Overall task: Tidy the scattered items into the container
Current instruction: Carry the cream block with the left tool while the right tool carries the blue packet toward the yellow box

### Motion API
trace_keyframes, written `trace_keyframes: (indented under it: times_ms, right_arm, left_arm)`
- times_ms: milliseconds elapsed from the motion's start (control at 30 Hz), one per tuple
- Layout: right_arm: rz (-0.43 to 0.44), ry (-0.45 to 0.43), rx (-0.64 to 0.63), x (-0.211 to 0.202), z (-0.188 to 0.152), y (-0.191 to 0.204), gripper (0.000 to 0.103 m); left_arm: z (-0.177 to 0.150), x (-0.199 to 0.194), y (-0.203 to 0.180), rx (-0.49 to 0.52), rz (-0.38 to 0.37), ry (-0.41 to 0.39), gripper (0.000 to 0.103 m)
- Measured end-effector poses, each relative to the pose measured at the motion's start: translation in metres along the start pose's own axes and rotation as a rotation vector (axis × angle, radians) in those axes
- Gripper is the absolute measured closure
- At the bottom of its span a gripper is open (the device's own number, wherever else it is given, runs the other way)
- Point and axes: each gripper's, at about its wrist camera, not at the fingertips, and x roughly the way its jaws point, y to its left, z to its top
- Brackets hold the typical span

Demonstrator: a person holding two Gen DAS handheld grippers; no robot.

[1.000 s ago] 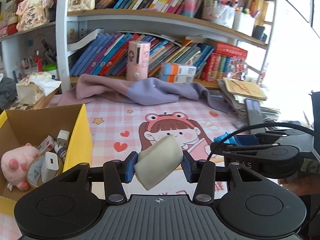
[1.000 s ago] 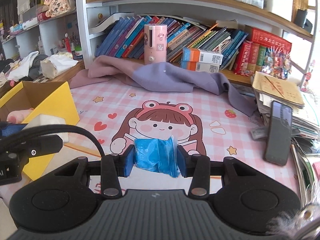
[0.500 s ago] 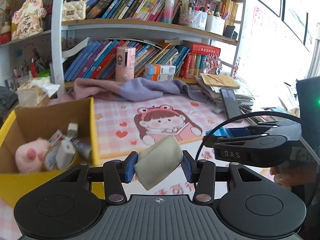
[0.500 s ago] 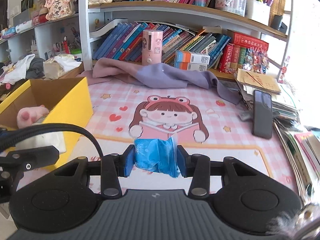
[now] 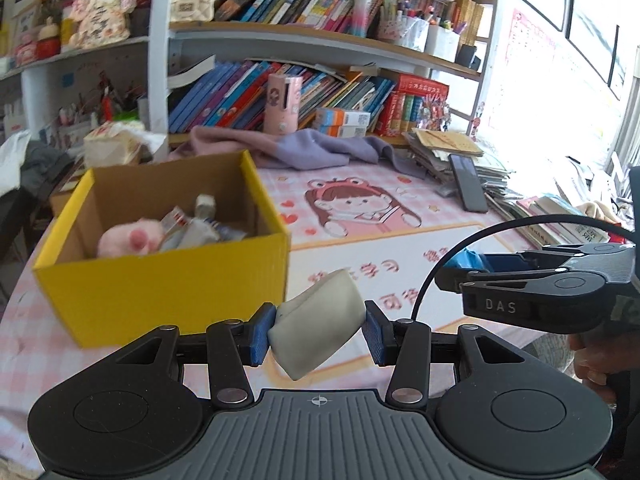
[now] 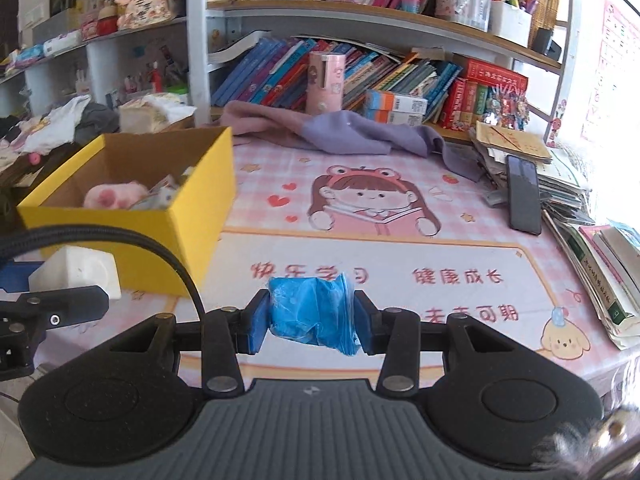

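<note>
My left gripper [image 5: 318, 334] is shut on a white rounded block [image 5: 316, 330], held above the pink mat, in front and right of the yellow box [image 5: 160, 284]. The block also shows in the right wrist view [image 6: 76, 272]. My right gripper [image 6: 310, 322] is shut on a crumpled blue plastic packet [image 6: 312, 314], held above the mat right of the yellow box [image 6: 200, 208]. The box holds a pink plush [image 5: 130, 240] and several small items.
A pink cartoon mat [image 6: 400, 256] covers the table. A purple cloth [image 6: 340, 132] lies at the back under the bookshelf. A black phone [image 6: 522, 192] rests on stacked books and papers [image 6: 600, 264] at the right edge.
Both grippers have pulled back and risen away from the bookshelf, each still holding its item. The yellow box now lies farther ahead and more fully in view.
</note>
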Motion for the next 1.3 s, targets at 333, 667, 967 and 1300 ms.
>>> trace_keyframes:
  times_ms: [333,667,967,1300]
  right_arm:
    - [0.095,0.029,-0.063,-0.012,-0.011,0.045,0.062]
    - [0.201,0.057,-0.156,-0.018,-0.022,0.084,0.062]
    - [0.262,0.063,-0.216,-0.024,-0.027,0.108,0.062]
    - [0.29,0.057,-0.239,-0.022,-0.021,0.121,0.062]
  left_arm:
    - [-0.02,-0.024,0.028,-0.065,0.062,0.014,0.058]
    - [-0.041,-0.043,0.043,-0.105,0.143,0.042,0.058]
    - [-0.05,-0.053,0.055,-0.13,0.186,0.052,0.058]
    - [-0.052,-0.056,0.068,-0.163,0.214,0.053,0.058]
